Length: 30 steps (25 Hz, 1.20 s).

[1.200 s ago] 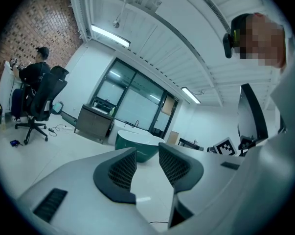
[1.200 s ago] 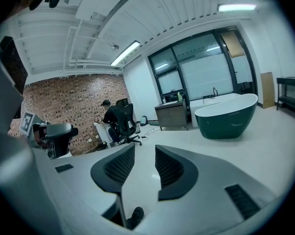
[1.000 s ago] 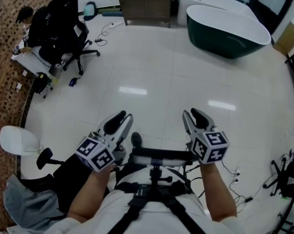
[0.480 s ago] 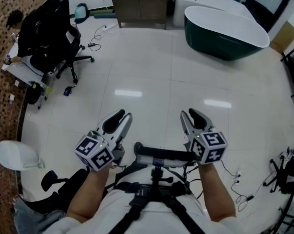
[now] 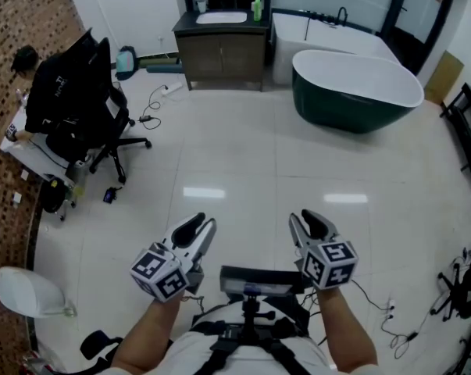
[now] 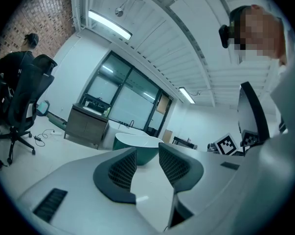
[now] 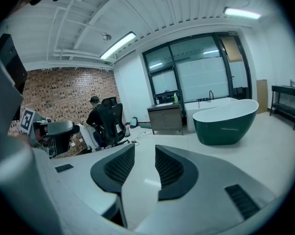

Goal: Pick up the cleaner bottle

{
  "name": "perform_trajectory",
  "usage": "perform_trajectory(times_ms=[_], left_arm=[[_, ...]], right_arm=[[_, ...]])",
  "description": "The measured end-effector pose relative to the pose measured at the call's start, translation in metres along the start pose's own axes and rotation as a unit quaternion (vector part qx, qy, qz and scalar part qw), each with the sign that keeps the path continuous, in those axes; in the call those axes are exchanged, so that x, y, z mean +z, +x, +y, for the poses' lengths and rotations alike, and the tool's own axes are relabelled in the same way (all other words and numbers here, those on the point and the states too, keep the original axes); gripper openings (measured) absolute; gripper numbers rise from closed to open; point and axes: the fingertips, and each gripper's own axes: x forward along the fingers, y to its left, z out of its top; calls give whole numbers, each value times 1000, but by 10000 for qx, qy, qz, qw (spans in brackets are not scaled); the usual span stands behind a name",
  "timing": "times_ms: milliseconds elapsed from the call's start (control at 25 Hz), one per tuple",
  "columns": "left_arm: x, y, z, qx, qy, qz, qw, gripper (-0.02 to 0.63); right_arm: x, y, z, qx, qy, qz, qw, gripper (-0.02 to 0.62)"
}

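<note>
A green bottle (image 5: 256, 8) stands on a dark vanity cabinet (image 5: 223, 49) at the far wall, beside a white basin; it is small in the right gripper view (image 7: 175, 98). My left gripper (image 5: 201, 227) and right gripper (image 5: 307, 223) are held side by side in front of the person's chest, far from the cabinet, over bare white floor. Each one's jaws stand apart with only floor showing in the gap, as the left gripper (image 6: 143, 156) and the right gripper (image 7: 140, 163) show in their own views.
A dark green bathtub (image 5: 355, 91) stands right of the cabinet. A person sits at a black office chair (image 5: 79, 92) on the left, with cables on the floor nearby. A white round seat (image 5: 24, 291) is at the lower left, a black rack (image 5: 469, 123) at the right.
The whole view has moved forward across the floor: the cabinet top, the bottle and the back wall have come into sight. Both grippers sit lower in the head view, with jaws unchanged.
</note>
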Motion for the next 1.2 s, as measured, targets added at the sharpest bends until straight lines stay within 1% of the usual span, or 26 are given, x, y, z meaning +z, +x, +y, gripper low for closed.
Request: perform_trajectory(times_ms=[120,280,560,760,1040,1200], left_arm=[[7,3,13,-30,-3,-24,10000,129],[13,19,23,-41,-16,-35,10000,129],[22,61,52,157,-60,5,9999,129],[39,109,77,347,-31,4,9994,129],[64,201,86,337,19,15,9994,129],[72,241,90,345,46,24,9994,129]], right_arm=[[6,11,5,2,-36,40,10000,135],[20,30,0,46,-67,49,10000,135],[39,88,-27,270,-93,63,9996,135],[69,135,-57,420,-102,39,9991,135],[116,177,-121,520,-99,17,9986,135],[135,194,-151,540,-81,-54,9985,135]])
